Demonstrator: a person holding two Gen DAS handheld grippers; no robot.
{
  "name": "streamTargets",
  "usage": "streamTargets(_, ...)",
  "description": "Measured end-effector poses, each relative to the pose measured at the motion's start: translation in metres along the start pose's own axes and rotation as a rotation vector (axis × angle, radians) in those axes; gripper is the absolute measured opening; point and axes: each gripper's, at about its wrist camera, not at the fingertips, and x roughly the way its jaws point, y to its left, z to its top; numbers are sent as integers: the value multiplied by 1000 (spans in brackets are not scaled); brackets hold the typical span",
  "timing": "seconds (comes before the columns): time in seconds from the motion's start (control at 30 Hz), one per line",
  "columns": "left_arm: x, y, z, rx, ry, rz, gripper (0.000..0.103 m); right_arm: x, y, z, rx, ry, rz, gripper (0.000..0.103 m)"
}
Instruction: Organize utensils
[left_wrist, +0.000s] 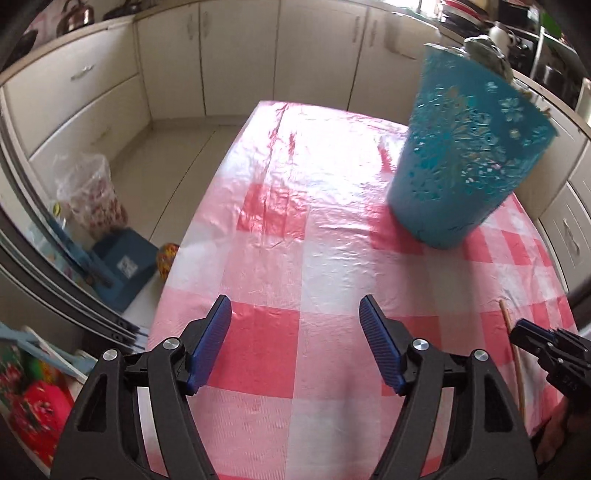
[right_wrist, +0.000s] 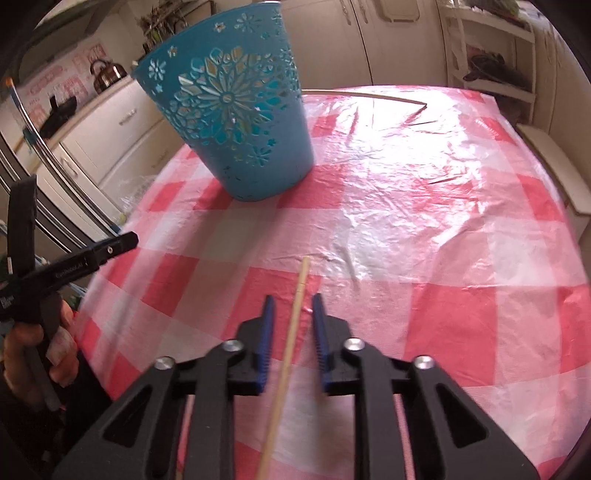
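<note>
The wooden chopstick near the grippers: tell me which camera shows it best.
The right wrist view. The chopstick runs up the frame between the right gripper's open fingers, lying on the checkered tablecloth. The left wrist view shows only a thin sliver of it at the right edge.

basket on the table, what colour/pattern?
Teal basket with cut-out flower and snowflake patterns; clearest in the right wrist view.

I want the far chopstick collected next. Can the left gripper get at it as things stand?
Probably not directly. The far chopstick lies at the table's far edge, partly behind the blue basket, which stands between it and the open left gripper. Going around the basket looks possible.
</note>
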Motion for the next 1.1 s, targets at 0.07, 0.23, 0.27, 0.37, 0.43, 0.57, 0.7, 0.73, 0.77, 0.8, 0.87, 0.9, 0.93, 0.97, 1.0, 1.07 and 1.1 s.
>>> streamTargets(0.07,8,2,-1,-37,5,-16,70,0,9,-1,-67,14,-57,11)
streamTargets(0.23,9,0,-3,-42,-34,2,77,2,33,-8,-249,19,-180,5)
streamTargets(0.27,7,0,0,-43,-36,0,77,-2,28,-6,-207,16,-141,5)
streamTargets(0.37,7,2,-1,-53,-47,-14,78,-40,9,10,-64,-86,70,5)
streamTargets(0.43,7,-1,0,-39,-45,-10,81,-73,6,27,-23,-185,182,5)
streamTargets(0.57,8,-6,1,-20,-36,2,82,-137,21,83,-35,-447,288,5)
streamTargets(0.7,8,-5,0,-26,-39,-3,83,-160,48,142,-71,-689,298,5)
streamTargets(0.73,8,-6,0,-25,-39,-3,83,-156,57,158,-91,-742,294,5)
streamTargets(0.77,8,-6,0,-22,-37,-4,83,-153,60,168,-97,-770,281,5)
streamTargets(0.8,8,-6,0,-21,-37,-5,84,-144,65,180,-97,-791,261,5)
streamTargets(0.87,8,-5,1,-22,-37,-13,85,-119,72,199,-94,-801,233,5)
streamTargets(0.9,7,-4,1,-24,-37,-19,86,-111,74,200,-95,-800,211,5)
streamTargets(0.93,7,-3,1,-26,-38,-24,86,-96,77,205,-100,-788,192,5)
streamTargets(0.97,7,-3,1,-29,-40,-29,86,-85,79,206,-99,-779,169,5)
streamTargets(1.0,7,-2,1,-34,-42,-35,86,-76,81,204,-100,-772,150,5)
streamTargets(1.07,7,0,1,-41,-45,-45,87,-61,83,205,-104,-761,112,5)
streamTargets(1.1,7,1,1,-44,-46,-49,87,-56,84,204,-106,-760,95,5)
